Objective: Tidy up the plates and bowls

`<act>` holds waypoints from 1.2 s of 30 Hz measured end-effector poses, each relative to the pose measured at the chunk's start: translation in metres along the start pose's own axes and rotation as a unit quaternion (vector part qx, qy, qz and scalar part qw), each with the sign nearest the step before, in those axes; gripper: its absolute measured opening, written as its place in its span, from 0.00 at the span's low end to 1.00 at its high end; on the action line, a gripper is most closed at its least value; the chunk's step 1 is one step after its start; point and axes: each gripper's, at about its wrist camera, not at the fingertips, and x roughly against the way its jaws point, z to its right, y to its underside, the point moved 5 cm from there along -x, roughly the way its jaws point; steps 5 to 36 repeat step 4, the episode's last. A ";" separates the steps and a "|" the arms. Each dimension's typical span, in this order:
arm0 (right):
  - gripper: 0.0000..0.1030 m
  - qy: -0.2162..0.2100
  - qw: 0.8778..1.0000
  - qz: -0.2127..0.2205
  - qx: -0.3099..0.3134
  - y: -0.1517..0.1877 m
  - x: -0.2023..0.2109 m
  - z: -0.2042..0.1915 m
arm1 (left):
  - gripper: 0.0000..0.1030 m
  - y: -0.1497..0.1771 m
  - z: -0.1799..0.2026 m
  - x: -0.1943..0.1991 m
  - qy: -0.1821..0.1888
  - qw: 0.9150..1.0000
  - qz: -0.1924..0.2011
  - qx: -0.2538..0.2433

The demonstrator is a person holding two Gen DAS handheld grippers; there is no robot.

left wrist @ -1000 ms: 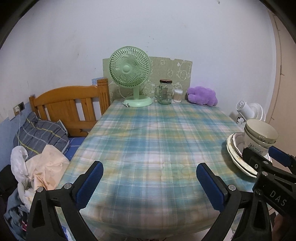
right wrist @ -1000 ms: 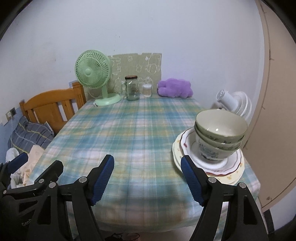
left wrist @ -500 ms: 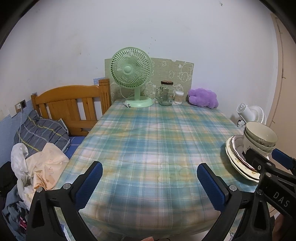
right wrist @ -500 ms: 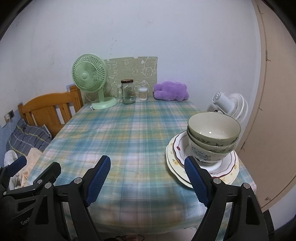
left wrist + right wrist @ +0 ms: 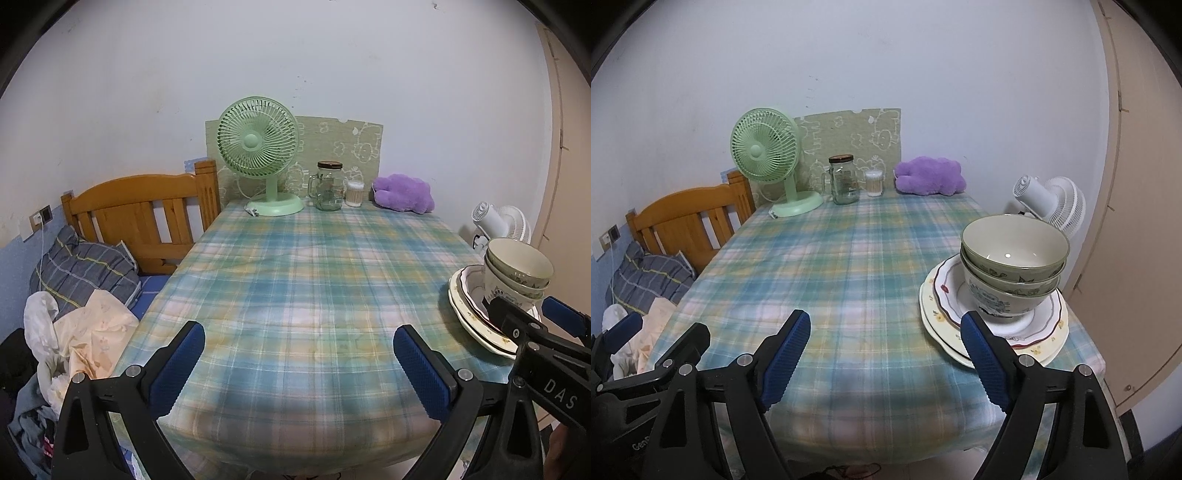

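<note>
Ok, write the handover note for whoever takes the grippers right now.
Left gripper: open, empty, above the near table edge.
Right gripper: open, empty, just short of the dishes.
Dishes: three nested bowls sit on stacked plates at the right side of the plaid table.
Done: nothing visibly sorted; everything is in one pile.
Left: lift the bowls off and separate plates from bowls. Bare cloth in the middle looks usable.
</note>
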 end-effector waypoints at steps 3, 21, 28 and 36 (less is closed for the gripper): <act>0.83 0.001 1.000 -0.002 -0.001 0.001 -0.001 0.000 | 1.00 0.000 0.001 -0.001 0.000 1.000 0.000 0.000; 0.83 0.001 1.000 -0.002 -0.001 0.001 -0.002 0.000 | 1.00 0.000 0.001 -0.001 -0.001 1.000 0.000 -0.001; 0.83 0.001 1.000 -0.002 -0.001 0.001 -0.002 0.000 | 1.00 0.000 0.001 -0.001 -0.001 1.000 0.000 -0.001; 0.83 0.001 1.000 -0.002 -0.001 0.001 -0.002 0.000 | 1.00 0.000 0.001 -0.001 -0.001 1.000 0.000 -0.001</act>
